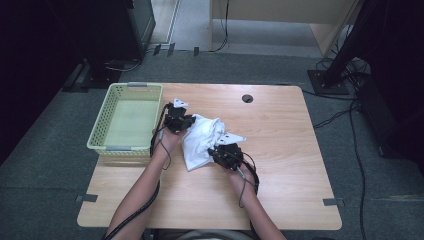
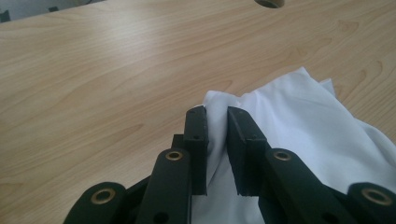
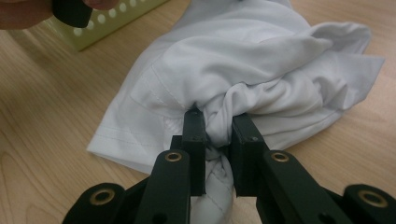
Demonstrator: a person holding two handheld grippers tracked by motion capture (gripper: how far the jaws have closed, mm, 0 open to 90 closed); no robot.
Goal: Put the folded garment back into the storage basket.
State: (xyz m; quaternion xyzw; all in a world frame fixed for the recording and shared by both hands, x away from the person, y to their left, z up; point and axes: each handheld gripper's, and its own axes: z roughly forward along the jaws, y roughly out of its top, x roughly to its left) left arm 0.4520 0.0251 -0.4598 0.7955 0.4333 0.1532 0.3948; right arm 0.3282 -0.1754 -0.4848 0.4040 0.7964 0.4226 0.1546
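Observation:
A crumpled white garment (image 1: 199, 137) lies in the middle of the wooden table (image 1: 280, 150), between my two grippers. My left gripper (image 1: 187, 121) is at the cloth's far left corner, and in the left gripper view its jaws (image 2: 216, 113) are shut on a thin fold of the white garment (image 2: 299, 107). At the cloth's near right side my right gripper (image 1: 216, 151) pinches a thick twisted bunch of the garment (image 3: 243, 51) between its jaws (image 3: 218, 119). The cloth hangs slack between the two grips.
A pale green perforated basket (image 1: 102, 122) stands empty at the table's left edge, just beyond the left hand; its wall (image 3: 109, 18) is close behind the cloth. A round cable hole (image 1: 247, 98) sits near the far edge. Bare tabletop stretches to the right.

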